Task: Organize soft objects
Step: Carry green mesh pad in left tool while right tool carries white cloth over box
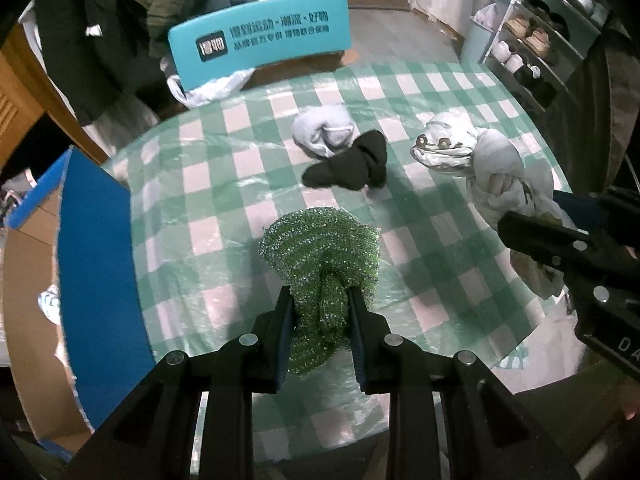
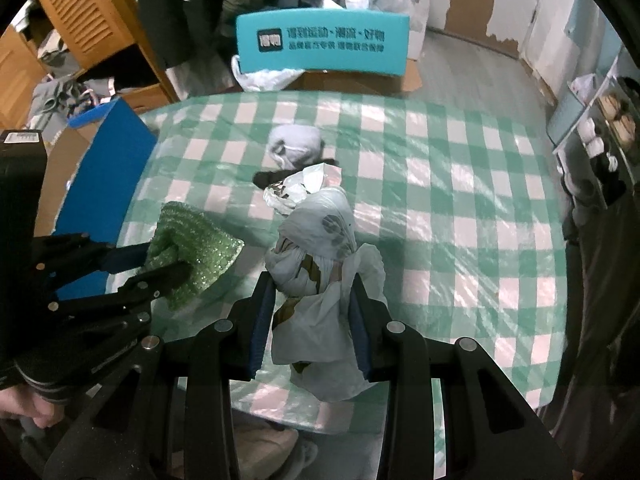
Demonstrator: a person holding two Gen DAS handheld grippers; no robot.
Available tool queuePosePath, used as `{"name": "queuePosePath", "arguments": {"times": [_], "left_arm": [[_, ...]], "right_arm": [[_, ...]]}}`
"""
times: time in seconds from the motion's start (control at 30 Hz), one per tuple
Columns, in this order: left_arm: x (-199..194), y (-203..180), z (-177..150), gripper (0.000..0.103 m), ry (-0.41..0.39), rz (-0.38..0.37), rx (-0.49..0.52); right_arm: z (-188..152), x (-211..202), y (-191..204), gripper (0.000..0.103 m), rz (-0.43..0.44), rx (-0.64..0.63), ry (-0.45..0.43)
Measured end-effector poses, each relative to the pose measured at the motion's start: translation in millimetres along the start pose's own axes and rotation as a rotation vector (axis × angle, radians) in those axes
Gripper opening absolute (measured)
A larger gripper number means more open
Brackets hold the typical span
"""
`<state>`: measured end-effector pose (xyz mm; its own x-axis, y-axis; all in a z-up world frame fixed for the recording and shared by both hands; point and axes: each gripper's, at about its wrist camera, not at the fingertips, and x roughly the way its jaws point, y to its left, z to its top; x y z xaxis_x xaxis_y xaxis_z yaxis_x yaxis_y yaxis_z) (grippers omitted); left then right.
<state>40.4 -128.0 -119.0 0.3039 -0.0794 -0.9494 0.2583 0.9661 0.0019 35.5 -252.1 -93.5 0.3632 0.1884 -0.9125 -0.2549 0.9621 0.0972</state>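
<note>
Carrying step: left gripper (image 1: 320, 304) is clamped on the green mesh scourer (image 1: 320, 252), right gripper (image 2: 312, 300) on the knotted plastic bag (image 2: 320, 248), both above the worktop (image 1: 440, 208). Next probably calls for release into the blue-flapped carton (image 1: 96, 248).

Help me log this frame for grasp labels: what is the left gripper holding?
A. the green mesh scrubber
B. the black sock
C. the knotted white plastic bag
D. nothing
A: the left gripper is shut on the green mesh scrubber, while the right gripper clamps the knotted white plastic bag.
</note>
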Motion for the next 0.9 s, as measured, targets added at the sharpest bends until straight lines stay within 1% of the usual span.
{"name": "queuePosePath", "arguments": {"times": [0.4,0.9], "left_arm": [[-31.8,30.3,-1.9,0.026,-0.064,0.042,-0.018],[-64.1,80.4,-12.4,0.026,-0.135,0.108,-0.064]], "right_arm": [[15.0,-23.5,30.0,0.034,0.004,-0.069,-0.064],[39.4,-34.0,80.8,0.034,0.047,-0.154,-0.102]]}}
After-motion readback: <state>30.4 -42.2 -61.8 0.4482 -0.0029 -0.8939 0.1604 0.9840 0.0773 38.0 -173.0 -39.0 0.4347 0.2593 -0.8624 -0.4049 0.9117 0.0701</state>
